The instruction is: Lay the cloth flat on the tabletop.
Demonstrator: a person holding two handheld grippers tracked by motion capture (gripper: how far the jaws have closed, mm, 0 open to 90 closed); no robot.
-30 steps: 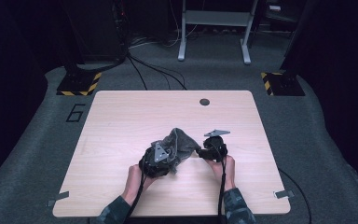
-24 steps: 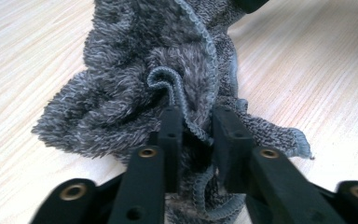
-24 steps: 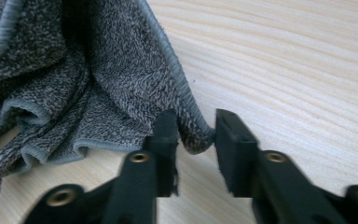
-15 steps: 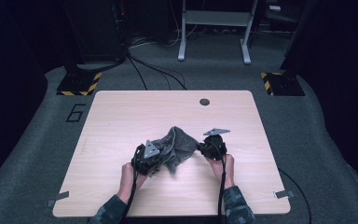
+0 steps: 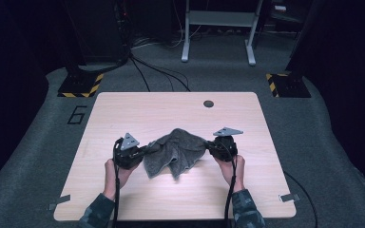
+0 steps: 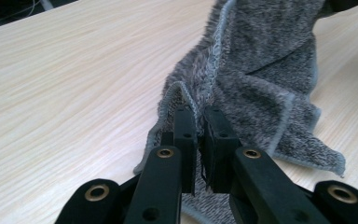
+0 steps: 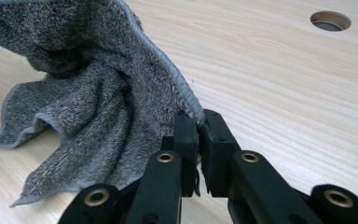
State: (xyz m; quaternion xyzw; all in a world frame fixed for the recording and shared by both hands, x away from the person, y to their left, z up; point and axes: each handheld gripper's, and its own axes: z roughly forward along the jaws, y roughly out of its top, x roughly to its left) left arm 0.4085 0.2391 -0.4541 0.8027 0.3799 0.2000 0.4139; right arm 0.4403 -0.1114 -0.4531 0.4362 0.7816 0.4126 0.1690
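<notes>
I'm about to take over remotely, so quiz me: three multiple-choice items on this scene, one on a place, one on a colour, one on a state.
1. Where is the round hole in the table?
A. near the far edge
B. near the person's edge
C. under the towel

2. What colour is the towel?
A. white
B. grey
C. red

3. How do the left gripper and right gripper stand?
A. both open
B. only one shut
C. both shut on the towel

Answers: 1 A, the hole sits beyond the towel toward the far edge. 2 B, grey pile in each view. 3 C, each gripper view shows the towel's hem pinched between the jaws.
</notes>
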